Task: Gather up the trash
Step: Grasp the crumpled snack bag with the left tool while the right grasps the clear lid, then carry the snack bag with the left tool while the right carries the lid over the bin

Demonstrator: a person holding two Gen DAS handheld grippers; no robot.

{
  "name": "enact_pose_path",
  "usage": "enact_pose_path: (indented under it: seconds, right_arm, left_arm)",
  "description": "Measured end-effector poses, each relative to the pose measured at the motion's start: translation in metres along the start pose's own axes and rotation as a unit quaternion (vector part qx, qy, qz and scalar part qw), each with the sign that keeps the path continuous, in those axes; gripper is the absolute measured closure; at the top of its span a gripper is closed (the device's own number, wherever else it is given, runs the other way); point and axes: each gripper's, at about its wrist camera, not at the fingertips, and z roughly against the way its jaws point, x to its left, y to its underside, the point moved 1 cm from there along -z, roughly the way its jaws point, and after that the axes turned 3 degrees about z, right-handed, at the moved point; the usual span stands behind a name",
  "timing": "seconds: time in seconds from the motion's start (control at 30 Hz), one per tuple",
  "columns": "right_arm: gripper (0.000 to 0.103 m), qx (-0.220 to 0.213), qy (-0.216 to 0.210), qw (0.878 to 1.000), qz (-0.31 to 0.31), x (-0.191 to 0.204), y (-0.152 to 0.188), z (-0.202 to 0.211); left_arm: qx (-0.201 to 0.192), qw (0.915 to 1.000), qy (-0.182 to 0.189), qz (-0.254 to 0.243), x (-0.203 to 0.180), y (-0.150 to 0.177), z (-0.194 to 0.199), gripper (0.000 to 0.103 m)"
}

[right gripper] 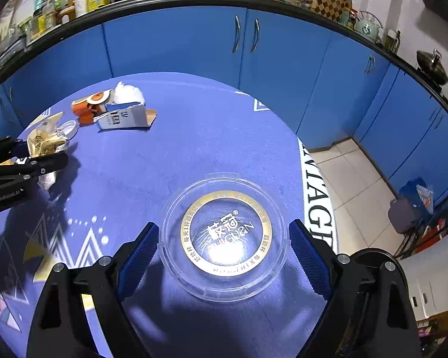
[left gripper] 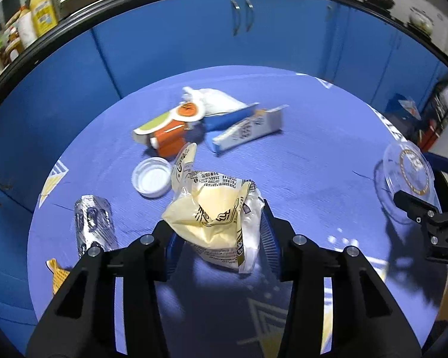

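Observation:
My left gripper (left gripper: 218, 238) is shut on a crumpled yellow and white snack wrapper (left gripper: 215, 208), held just above the round blue table (left gripper: 313, 155). The wrapper also shows in the right wrist view (right gripper: 44, 143) with the left gripper (right gripper: 41, 156). My right gripper (right gripper: 224, 250) is open, its blue pads (right gripper: 140, 256) on either side of a clear plastic lid with a gold ring (right gripper: 225, 234); I cannot tell if they touch it. That lid (left gripper: 407, 173) and the right gripper (left gripper: 415, 205) show at the right of the left wrist view.
More trash lies on the table: a white cap (left gripper: 151, 176), a crushed silver foil pack (left gripper: 94, 223), an orange carton (left gripper: 170, 137), a blue and white box (left gripper: 245, 128), white tissue (left gripper: 212, 98). Blue cabinets (right gripper: 179, 41) stand behind; tiled floor (right gripper: 355, 185) lies to the right.

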Motion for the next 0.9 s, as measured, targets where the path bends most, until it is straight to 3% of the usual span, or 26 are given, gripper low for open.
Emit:
enact_pose_path:
  seconds: [0.47, 0.9]
  right_arm:
    - [0.017, -0.043, 0.019, 0.998, 0.032, -0.001, 0.015, 0.048]
    - [0.017, -0.067, 0.059, 0.995, 0.045, -0.03, 0.031, 0.086]
  left_arm:
    - [-0.027, 0.9968, 0.025, -0.071, -0.066, 0.013, 0.037, 0.057]
    - [-0.056, 0.9884, 0.041, -0.135, -0.12, 0.007, 0.058, 0.057]
